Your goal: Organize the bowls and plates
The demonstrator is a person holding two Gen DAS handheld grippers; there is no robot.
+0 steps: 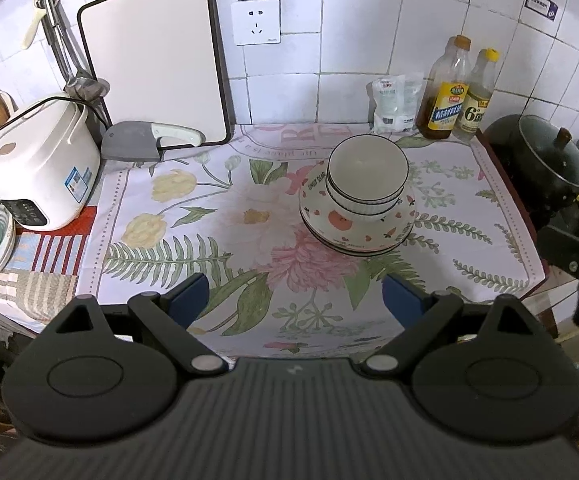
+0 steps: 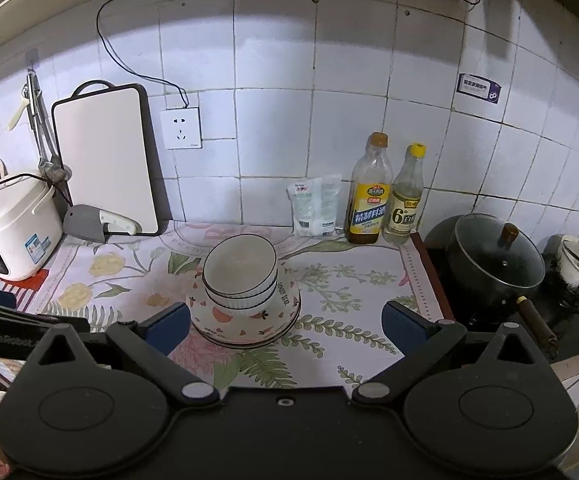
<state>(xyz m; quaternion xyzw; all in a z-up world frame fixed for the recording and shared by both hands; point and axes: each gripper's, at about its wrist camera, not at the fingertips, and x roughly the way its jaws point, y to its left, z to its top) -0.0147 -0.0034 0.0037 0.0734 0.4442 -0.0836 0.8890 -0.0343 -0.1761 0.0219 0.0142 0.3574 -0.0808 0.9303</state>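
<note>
Stacked white ribbed bowls [image 1: 367, 176] sit inside patterned plates [image 1: 353, 232] on the floral cloth [image 1: 217, 216], right of centre in the left wrist view. The same bowls [image 2: 240, 276] and plates [image 2: 241, 324] show in the right wrist view, just beyond my left blue fingertip. My left gripper [image 1: 295, 304] is open and empty, held back from the stack near the counter's front. My right gripper [image 2: 285, 324] is open and empty, a little right of the stack.
A rice cooker [image 1: 41, 168], cleaver [image 1: 149, 140] and cutting board [image 1: 153, 60] stand at the back left. Two bottles [image 1: 453, 92] and a white bag [image 1: 395, 100] stand at the back right. A black lidded pot [image 2: 497, 264] sits on the stove at right.
</note>
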